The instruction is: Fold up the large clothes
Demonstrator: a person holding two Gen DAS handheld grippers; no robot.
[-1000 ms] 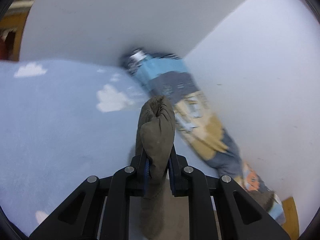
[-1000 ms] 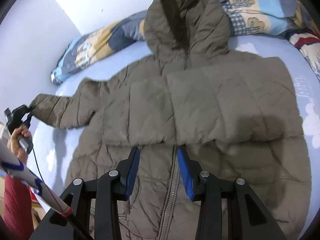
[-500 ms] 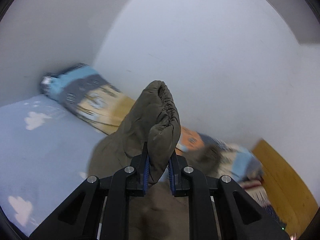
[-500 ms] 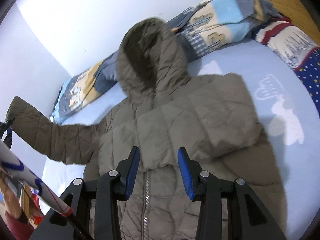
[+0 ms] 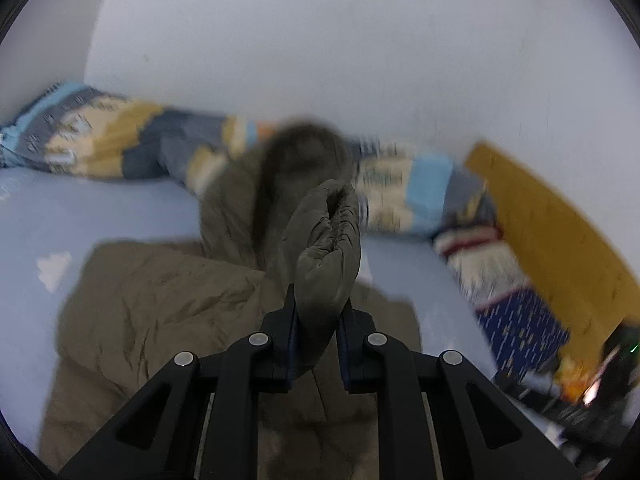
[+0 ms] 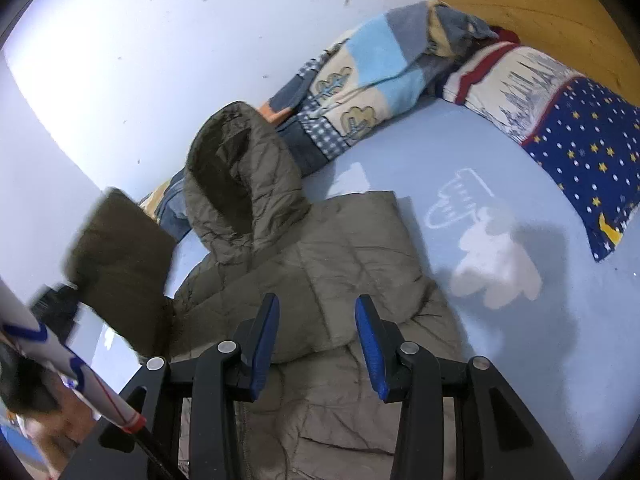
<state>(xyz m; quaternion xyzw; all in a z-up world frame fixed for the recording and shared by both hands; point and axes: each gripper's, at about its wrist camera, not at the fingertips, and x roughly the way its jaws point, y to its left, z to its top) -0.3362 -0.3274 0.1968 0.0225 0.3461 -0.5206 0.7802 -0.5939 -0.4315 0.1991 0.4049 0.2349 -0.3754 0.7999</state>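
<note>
- In the left wrist view, the left gripper point(image 5: 318, 320) is seen with its jaws closed tight on the sleeve cuff point(image 5: 330, 248) of an olive-brown padded jacket point(image 5: 160, 300).
- The cuff is held up above the jacket body, which is spread on the pale blue bed sheet point(image 5: 80, 216).
- The hood point(image 5: 304, 152) is seen at the far end of the jacket, resting against a patchwork blanket point(image 5: 120, 140) that is rolled along the white wall point(image 5: 320, 40).
- A starred navy pillow point(image 5: 520, 320) and a wooden headboard point(image 5: 560, 240) are shown at the right; much of this view is blurred.
- In the right wrist view, the right gripper point(image 6: 316, 340) is seen with its blue-padded jaws wide apart and nothing between them, poised over the jacket's point(image 6: 320, 280) chest.
- The hood point(image 6: 240, 172) is shown lying open at the far end, partly on the patchwork blanket point(image 6: 360, 80).
- The raised sleeve point(image 6: 120, 264) is seen blurred at the left, clear of the bed, with the left gripper point(image 6: 54, 304) at its near end.
- One side of the jacket is seen already folded inward, its straight edge lying beside a white cloud print on the sheet point(image 6: 520, 340).
- The navy pillow point(image 6: 580, 140) lies at the far right.
</note>
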